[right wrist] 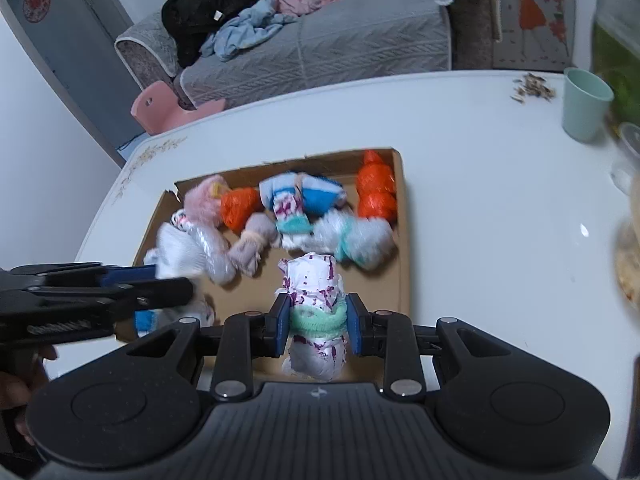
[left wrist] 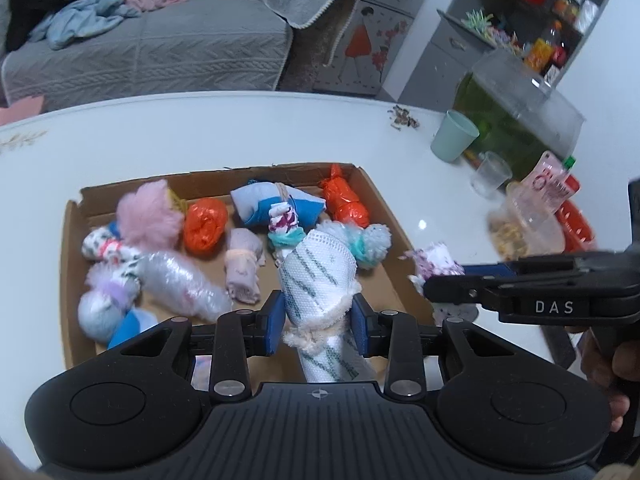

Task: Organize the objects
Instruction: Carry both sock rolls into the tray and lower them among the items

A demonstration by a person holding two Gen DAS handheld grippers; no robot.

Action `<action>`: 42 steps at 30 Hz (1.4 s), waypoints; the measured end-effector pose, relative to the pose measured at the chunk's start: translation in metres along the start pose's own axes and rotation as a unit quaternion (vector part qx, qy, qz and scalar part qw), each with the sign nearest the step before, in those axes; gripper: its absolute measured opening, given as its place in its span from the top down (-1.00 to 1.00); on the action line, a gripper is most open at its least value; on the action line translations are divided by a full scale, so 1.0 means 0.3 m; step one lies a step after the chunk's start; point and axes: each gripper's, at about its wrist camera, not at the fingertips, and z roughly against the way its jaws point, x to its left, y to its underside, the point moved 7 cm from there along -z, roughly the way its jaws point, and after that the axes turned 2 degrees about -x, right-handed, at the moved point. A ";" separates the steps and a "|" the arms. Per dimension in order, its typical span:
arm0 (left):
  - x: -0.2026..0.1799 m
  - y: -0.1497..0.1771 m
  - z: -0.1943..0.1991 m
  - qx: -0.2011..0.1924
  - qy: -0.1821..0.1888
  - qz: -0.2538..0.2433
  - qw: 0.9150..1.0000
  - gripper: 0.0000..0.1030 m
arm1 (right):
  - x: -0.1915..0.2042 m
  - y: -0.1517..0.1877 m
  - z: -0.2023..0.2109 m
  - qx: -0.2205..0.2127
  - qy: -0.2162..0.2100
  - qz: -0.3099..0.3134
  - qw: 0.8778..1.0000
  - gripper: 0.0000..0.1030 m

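My left gripper [left wrist: 317,322] has its fingers pressed on a white cloth roll [left wrist: 320,280] with grey-green print, tied with a cream string, held over the near edge of the cardboard box [left wrist: 384,216]. My right gripper [right wrist: 317,323] is clamped on a white bundle with purple spots [right wrist: 316,284], gripping it at its mint-green band, also above the box's near edge. The box is shallow, with low walls, and sits on the white table [left wrist: 240,132]. Bundles crowd its back and left; I see bare cardboard toward the near right corner. To the right of the box the tabletop lies open as far as the green cup [right wrist: 586,102] near the far edge.
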 end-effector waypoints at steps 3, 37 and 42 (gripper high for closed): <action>0.009 0.002 -0.052 0.010 -0.007 -0.014 1.000 0.21 | 0.015 -0.025 -0.066 0.002 -0.009 0.011 1.000 0.49; 0.060 -0.012 -0.320 0.044 -0.038 -0.009 0.998 0.20 | 0.004 -0.093 -0.332 0.059 0.028 0.001 0.998 0.49; 0.058 -0.004 -0.320 0.046 -0.037 -0.003 0.998 0.15 | -0.002 -0.089 -0.331 0.059 0.030 -0.006 0.998 0.44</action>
